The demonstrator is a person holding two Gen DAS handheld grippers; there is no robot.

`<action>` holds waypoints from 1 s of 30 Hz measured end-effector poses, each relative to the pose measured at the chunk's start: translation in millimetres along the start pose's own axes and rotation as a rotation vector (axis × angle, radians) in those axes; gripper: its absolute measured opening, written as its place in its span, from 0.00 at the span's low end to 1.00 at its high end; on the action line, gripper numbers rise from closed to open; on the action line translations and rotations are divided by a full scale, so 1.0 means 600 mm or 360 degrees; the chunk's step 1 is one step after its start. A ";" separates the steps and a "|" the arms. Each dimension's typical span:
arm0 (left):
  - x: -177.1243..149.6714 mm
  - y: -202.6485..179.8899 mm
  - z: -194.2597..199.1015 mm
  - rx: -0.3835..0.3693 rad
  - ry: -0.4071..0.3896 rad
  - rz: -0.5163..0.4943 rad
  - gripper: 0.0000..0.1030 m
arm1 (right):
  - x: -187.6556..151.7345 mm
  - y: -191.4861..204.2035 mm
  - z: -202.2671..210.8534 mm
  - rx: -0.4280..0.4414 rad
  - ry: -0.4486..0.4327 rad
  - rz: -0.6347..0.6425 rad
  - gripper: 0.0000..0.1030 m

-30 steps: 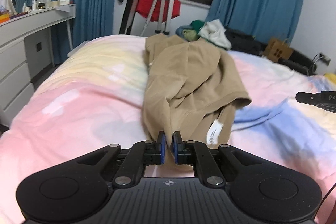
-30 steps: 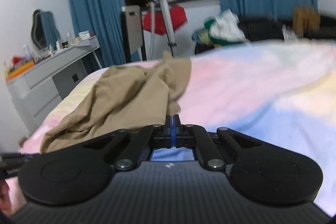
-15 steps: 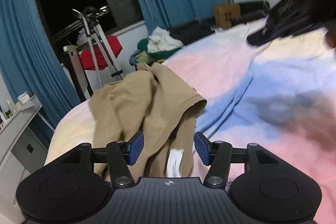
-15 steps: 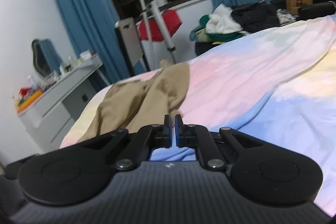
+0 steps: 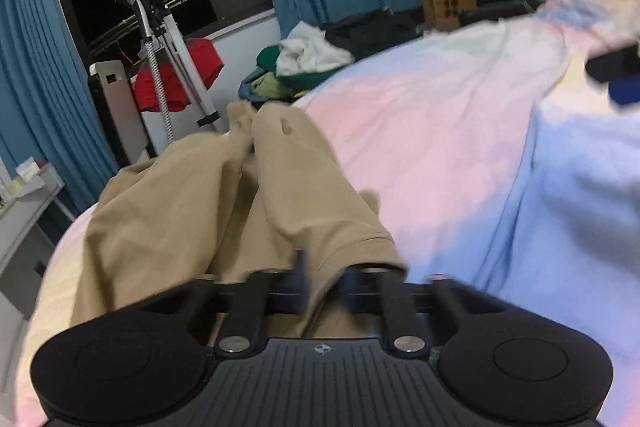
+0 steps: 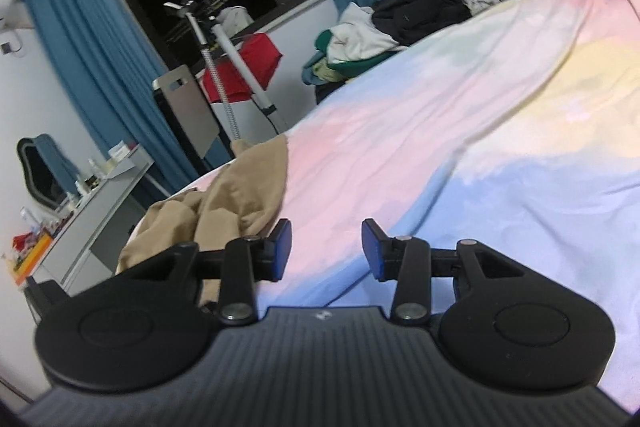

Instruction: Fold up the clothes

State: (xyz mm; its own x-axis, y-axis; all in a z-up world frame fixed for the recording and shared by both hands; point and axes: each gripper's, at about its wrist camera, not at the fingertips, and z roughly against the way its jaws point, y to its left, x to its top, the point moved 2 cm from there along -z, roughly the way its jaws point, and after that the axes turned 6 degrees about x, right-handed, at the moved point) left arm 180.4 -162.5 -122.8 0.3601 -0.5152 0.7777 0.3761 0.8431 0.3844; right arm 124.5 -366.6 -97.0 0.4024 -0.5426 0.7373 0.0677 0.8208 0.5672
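Observation:
A crumpled tan garment [image 5: 224, 203] lies on the pastel bedspread [image 5: 440, 131]. My left gripper [image 5: 322, 279] is open with the garment's hemmed edge lying between its spread jaws; the pads are hidden by blur and cloth. My right gripper [image 6: 326, 249] is open and empty above the bedspread [image 6: 460, 131], just right of the tan garment [image 6: 236, 203]. The right gripper's tip shows blurred at the right edge of the left wrist view [image 5: 616, 75].
A garment steamer [image 5: 160, 39] with a red cloth stands beyond the bed's far edge. A pile of clothes [image 5: 304, 63] and a paper bag [image 5: 448, 3] lie by the blue curtains. A grey dresser [image 6: 92, 203] stands at the left.
My left gripper opened and moved forward over the garment's hem. My right gripper opened from shut and let go of the garment, then shifted right.

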 end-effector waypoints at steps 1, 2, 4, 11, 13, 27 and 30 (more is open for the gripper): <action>0.008 -0.002 0.004 -0.0031 -0.0032 0.0014 0.09 | 0.001 -0.005 -0.002 -0.0005 -0.0002 -0.0020 0.41; 0.016 -0.005 0.008 -0.0063 -0.0063 0.0026 0.09 | 0.001 -0.009 -0.002 -0.0009 -0.0006 -0.0035 0.41; 0.031 -0.015 0.025 -0.0149 -0.0106 0.0014 0.08 | 0.002 -0.012 0.003 -0.0022 -0.0029 -0.0042 0.41; 0.072 -0.068 0.131 -0.0546 -0.0295 -0.0017 0.08 | 0.013 -0.023 0.033 -0.0079 -0.0137 -0.0046 0.41; 0.061 -0.088 0.142 -0.0581 -0.0267 -0.0019 0.09 | 0.019 -0.027 0.043 -0.0095 -0.0177 -0.0053 0.41; -0.081 0.042 0.214 -0.0068 0.0031 0.0052 0.60 | -0.018 0.040 0.016 0.0109 0.0116 0.0312 0.41; -0.120 0.072 0.228 0.0008 0.0181 0.0195 0.58 | -0.042 0.081 0.011 0.0118 0.0165 0.0537 0.41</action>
State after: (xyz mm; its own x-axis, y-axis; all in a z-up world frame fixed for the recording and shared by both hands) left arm 54.1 -67.9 -94.1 0.4976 -0.4224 0.7576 0.3193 0.9013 0.2928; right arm 111.6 -314.0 -85.6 0.4813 -0.2195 0.8486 -0.1498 0.9333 0.3264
